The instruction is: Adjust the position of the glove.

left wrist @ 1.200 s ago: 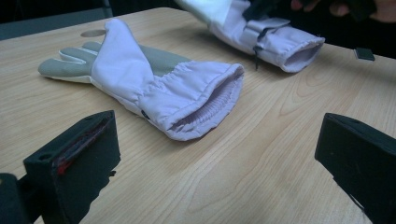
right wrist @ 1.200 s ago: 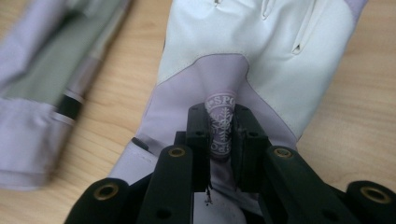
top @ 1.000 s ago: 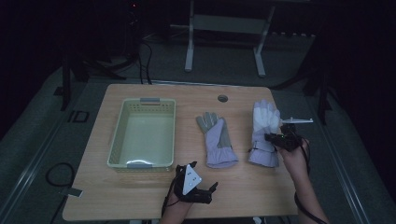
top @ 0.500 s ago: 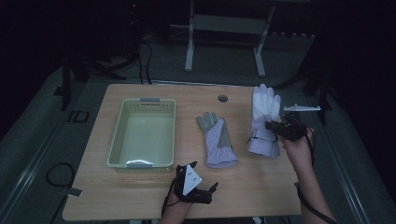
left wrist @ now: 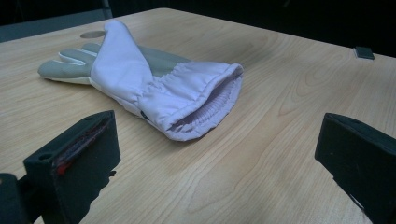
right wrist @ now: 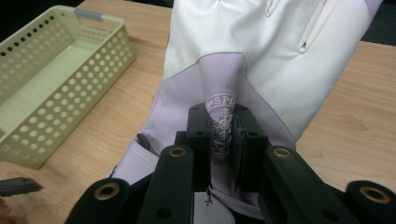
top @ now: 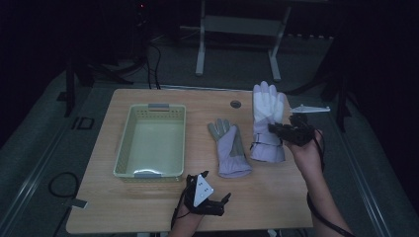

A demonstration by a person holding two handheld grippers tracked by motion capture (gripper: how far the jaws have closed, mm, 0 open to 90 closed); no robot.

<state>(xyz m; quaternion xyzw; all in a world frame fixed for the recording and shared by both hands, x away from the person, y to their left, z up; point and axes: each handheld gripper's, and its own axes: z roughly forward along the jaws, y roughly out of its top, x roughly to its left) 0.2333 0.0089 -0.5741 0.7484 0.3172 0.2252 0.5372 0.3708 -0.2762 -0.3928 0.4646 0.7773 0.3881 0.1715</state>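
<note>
Gloves on a wooden table (top: 148,207), two of them, white and lilac, padded winter type. High view: right gripper (top: 276,129) has pinched the right-hand glove (top: 267,108) by a fold of its back and holds it partly raised, fingers pointing away, cuff end sagging toward the wood; other glove (top: 230,148) lies flat mid-table, basket (top: 150,106) to its left, empty. Left gripper (top: 225,200) sits low at the near edge, holding nothing. Left gripper view: jaws wide apart, flat glove (left wrist: 154,88) ahead with its ribbed cuff gaping toward the camera, well clear of both pads. Right gripper view: jaws clamped together on a narrow ridge of lilac fabric with a printed logo, held glove (right wrist: 280,60) spreading above it, basket (right wrist: 88,60) off to the left. Handling, my read: light, soft, floppy, will drape and swing from one pinch point; smooth shell looks a bit slippery, so a thin fold could slide out. Gathered cuff or thick back panel looks like the safer hold; not fragile, squeeze firmly.
</note>
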